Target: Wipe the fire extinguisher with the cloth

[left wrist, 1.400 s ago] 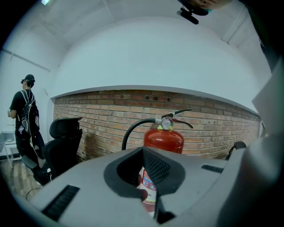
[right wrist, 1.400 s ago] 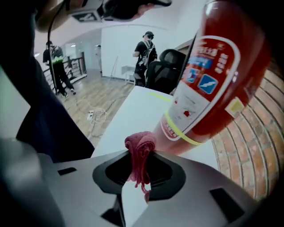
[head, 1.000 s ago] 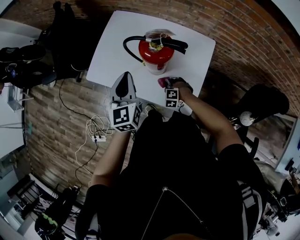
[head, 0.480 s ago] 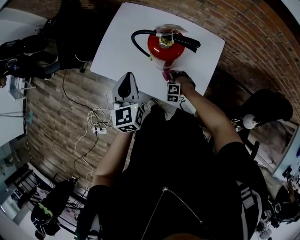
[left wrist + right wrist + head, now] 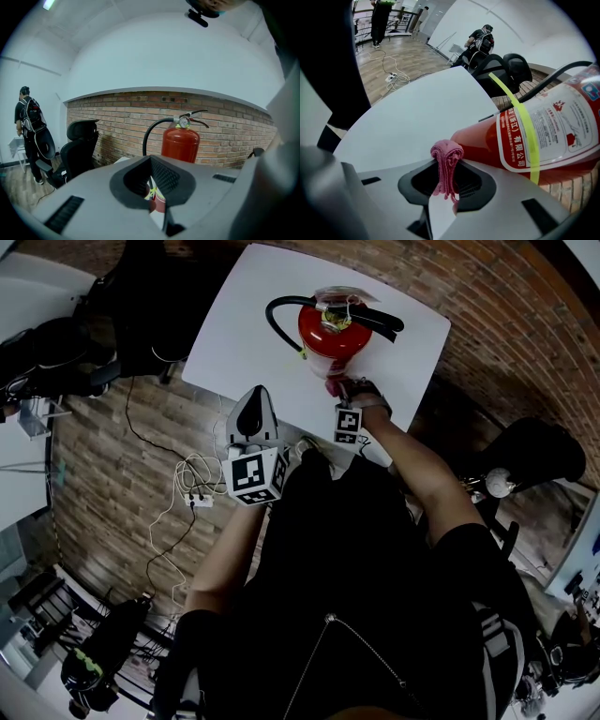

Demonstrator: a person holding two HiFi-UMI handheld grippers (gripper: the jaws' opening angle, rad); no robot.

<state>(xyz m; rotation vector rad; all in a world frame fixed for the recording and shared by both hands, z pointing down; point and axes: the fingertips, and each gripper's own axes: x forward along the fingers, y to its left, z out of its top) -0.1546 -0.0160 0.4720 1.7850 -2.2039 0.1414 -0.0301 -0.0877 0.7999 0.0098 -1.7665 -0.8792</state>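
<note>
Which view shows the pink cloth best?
The right gripper view: the cloth sits bunched and pinched between the jaws, close up, right by the red fire extinguisher. The head view shows only a small pink patch beside the extinguisher. The left gripper view does not show it.

The right gripper point(image 5: 337, 395) now sits against the fire extinguisher point(image 5: 330, 334), nearer than a second ago. Its pink cloth point(image 5: 446, 164), then clear of the extinguisher, touches it.

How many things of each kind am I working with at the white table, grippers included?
Fire extinguisher: 1
Pink cloth: 1
Grippers: 2 (left gripper, right gripper)
Total: 4
</note>
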